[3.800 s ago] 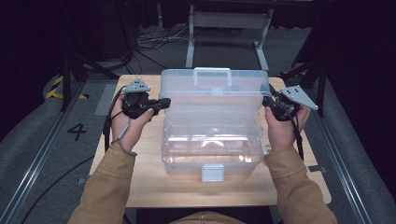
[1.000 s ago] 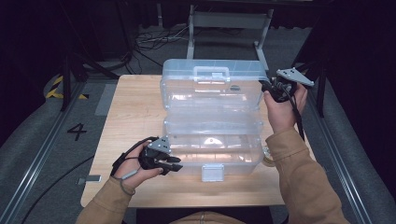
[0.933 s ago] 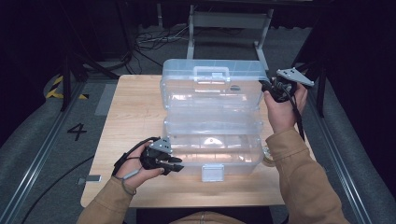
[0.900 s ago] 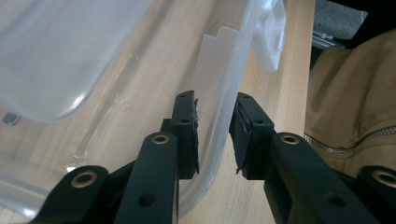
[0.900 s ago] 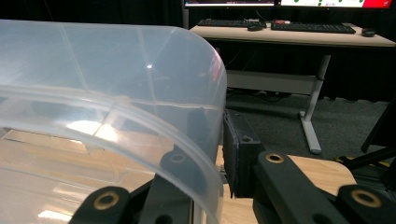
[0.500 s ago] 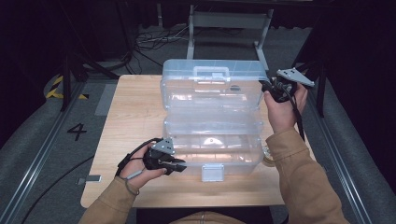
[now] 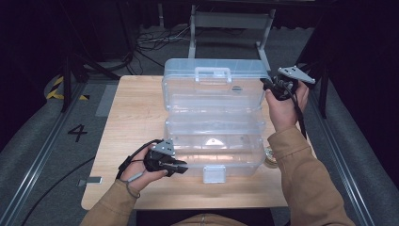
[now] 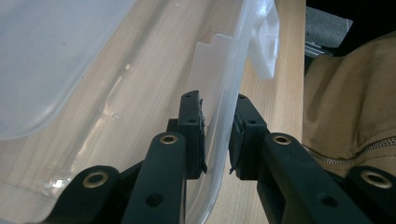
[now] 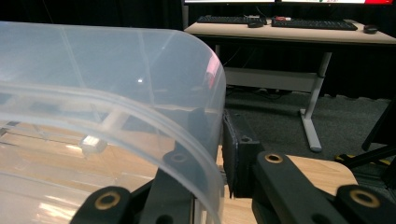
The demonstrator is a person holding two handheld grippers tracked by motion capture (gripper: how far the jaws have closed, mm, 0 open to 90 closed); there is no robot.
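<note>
My left gripper clamped on clear box near wall, my right gripper gripping its raised lid at far right

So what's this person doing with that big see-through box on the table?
A person is opening a clear plastic storage box on a wooden table. The right hand-held gripper grips the edge of the raised lid, holding it up. The left hand-held gripper has just been closing its jaws, which now straddle the front wall of the box's base near the white latch. A small roll of tape lies beside the box.
</note>
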